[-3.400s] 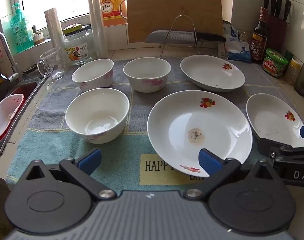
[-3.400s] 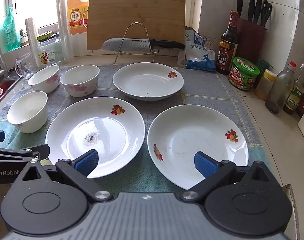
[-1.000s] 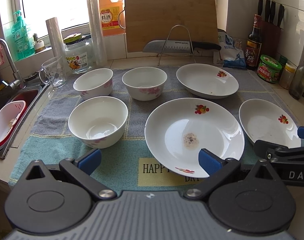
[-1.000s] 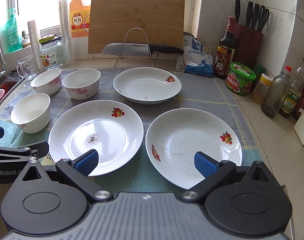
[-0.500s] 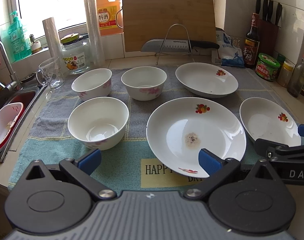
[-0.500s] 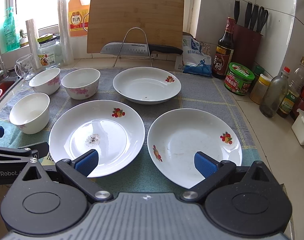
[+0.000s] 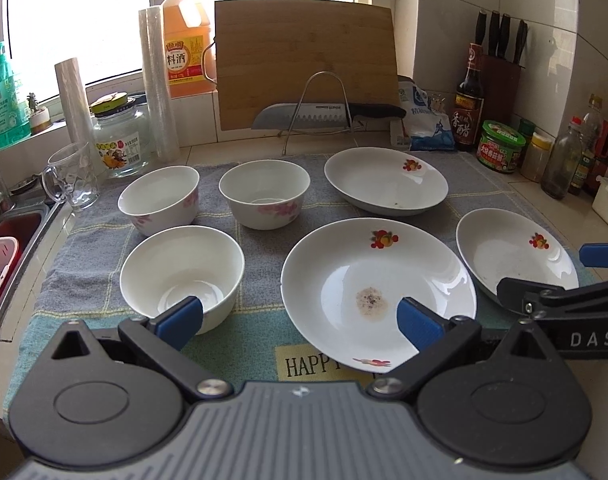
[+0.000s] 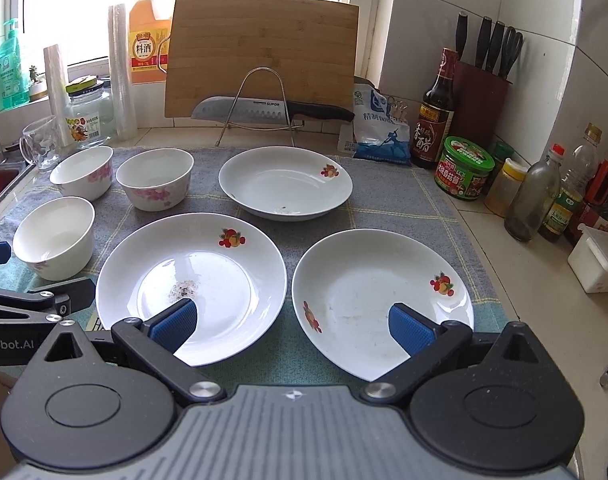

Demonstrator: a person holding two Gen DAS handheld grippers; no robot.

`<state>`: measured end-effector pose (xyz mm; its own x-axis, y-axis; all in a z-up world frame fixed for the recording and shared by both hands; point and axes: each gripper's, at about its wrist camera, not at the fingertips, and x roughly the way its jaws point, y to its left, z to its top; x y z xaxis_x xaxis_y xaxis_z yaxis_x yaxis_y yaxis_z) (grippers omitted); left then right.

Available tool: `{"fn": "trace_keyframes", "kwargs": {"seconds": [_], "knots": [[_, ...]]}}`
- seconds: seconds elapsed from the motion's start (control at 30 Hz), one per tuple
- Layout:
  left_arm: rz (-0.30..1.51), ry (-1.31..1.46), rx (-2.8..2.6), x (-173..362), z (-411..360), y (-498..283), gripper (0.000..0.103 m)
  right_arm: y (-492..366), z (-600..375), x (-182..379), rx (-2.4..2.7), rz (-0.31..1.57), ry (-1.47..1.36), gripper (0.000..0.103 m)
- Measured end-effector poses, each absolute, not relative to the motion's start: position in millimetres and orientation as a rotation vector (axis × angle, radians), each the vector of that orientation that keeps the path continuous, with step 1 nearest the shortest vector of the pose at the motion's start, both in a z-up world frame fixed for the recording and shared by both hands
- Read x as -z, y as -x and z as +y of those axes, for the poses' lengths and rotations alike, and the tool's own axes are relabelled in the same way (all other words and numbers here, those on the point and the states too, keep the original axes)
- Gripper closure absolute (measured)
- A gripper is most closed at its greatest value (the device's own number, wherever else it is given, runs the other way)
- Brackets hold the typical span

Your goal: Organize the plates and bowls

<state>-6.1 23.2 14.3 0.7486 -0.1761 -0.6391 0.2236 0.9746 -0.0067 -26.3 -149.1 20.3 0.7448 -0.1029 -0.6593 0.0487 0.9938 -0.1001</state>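
Three white bowls and three white plates lie on a towel. The near bowl point(image 7: 181, 274) is front left, with two pink-flowered bowls point(image 7: 159, 199) point(image 7: 264, 193) behind it. A large plate point(image 7: 378, 288) with a dirt spot is in the middle, a plate point(image 7: 386, 180) is at the back, and a plate point(image 7: 514, 258) is on the right. My left gripper point(image 7: 299, 320) is open and empty, above the towel's front edge. My right gripper point(image 8: 291, 322) is open and empty, in front of the right plate point(image 8: 382, 300) and the middle plate point(image 8: 191, 276).
A cutting board point(image 7: 306, 62) and a knife point(image 7: 328, 114) on a wire rack stand at the back. Jars, bottles and a knife block point(image 7: 500, 80) line the right wall. A glass mug point(image 7: 73, 176), a jar and rolls stand at the back left, by the sink point(image 7: 7, 240).
Both grippers have shifted slightly, so the dishes sit a little differently in view. Both stay open and empty. No dish has moved.
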Motion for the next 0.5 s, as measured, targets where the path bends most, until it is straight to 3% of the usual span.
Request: {"fn": "trace_keyframes", "kwargs": {"seconds": [0.5], "knots": [[0.683,-0.075,0.404,-16.5,24.5,-6.2,0.001,43.6,-178.6,-11.9,0.189,0.713,0.091,0.0]]}}
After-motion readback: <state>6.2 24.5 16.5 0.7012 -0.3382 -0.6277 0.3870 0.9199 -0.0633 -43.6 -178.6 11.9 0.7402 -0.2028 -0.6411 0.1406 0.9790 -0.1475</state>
